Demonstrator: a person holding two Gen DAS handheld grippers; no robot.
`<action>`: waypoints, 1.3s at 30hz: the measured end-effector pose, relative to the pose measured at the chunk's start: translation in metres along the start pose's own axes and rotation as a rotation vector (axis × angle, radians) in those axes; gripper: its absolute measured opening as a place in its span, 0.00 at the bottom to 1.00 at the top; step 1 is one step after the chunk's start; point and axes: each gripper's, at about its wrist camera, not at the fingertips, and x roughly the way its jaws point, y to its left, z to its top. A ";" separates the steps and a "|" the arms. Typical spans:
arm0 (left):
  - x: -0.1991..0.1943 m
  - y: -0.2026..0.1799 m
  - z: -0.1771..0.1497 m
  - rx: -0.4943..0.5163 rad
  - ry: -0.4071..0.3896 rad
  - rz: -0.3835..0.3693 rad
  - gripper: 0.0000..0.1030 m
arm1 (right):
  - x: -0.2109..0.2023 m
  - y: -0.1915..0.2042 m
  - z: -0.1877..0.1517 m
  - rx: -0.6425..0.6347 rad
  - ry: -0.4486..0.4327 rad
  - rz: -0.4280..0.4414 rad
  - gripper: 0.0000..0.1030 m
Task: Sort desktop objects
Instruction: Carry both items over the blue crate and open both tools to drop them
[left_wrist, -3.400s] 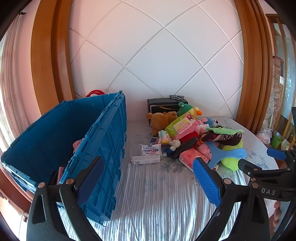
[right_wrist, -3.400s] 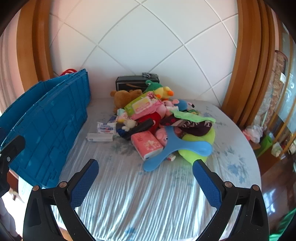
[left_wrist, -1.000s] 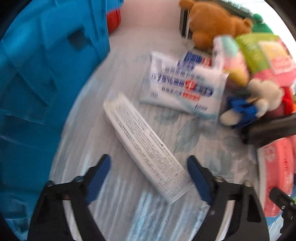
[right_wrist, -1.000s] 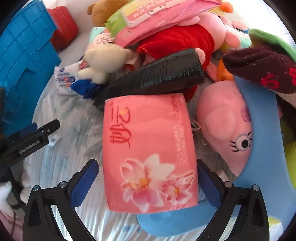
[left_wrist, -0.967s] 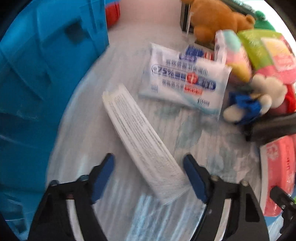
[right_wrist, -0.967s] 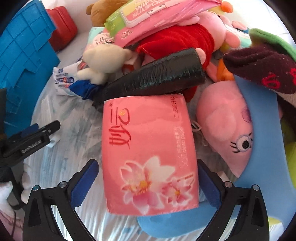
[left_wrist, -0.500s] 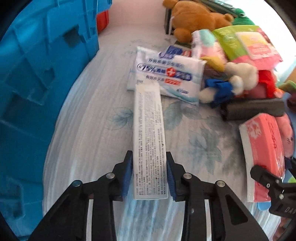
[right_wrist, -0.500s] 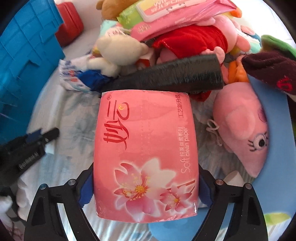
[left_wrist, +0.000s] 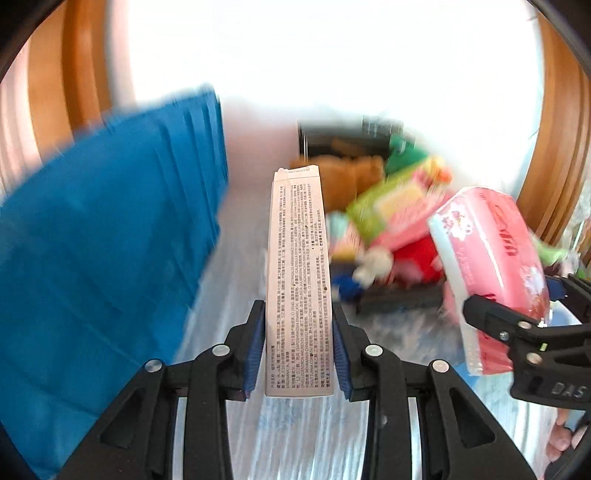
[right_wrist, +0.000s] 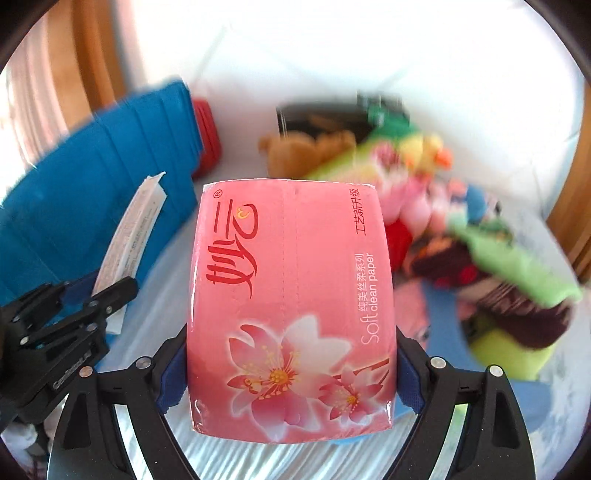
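Note:
My left gripper (left_wrist: 299, 350) is shut on a long white printed box (left_wrist: 298, 280) and holds it lifted above the table, pointing away from me. It also shows in the right wrist view (right_wrist: 129, 240). My right gripper (right_wrist: 288, 373) is shut on a pink pack of soft tissue paper (right_wrist: 288, 306), also lifted; the pack shows in the left wrist view (left_wrist: 491, 266) to the right of the box. The blue crate (left_wrist: 92, 251) stands to the left of both grippers.
A blurred pile of plush toys and packets (left_wrist: 388, 221) lies on the pale tablecloth (left_wrist: 303, 443) to the right, with a brown bear (right_wrist: 306, 151) and a black box (left_wrist: 343, 136) behind. A red item (right_wrist: 207, 133) sits behind the crate. Wooden frames flank the white wall.
Both grippers have lifted their loads off the table and tilted up towards the wall. The white box and the tissue pack are now in the air, and the view is blurred by motion.

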 end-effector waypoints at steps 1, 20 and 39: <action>-0.016 0.002 0.007 -0.002 -0.028 0.008 0.32 | -0.015 0.003 0.007 -0.013 -0.037 -0.001 0.87; -0.192 0.222 0.032 -0.235 -0.254 0.418 0.32 | -0.126 0.240 0.100 -0.276 -0.366 0.274 0.87; -0.163 0.347 0.006 -0.347 -0.101 0.425 0.35 | -0.072 0.420 0.082 -0.427 -0.169 0.106 0.87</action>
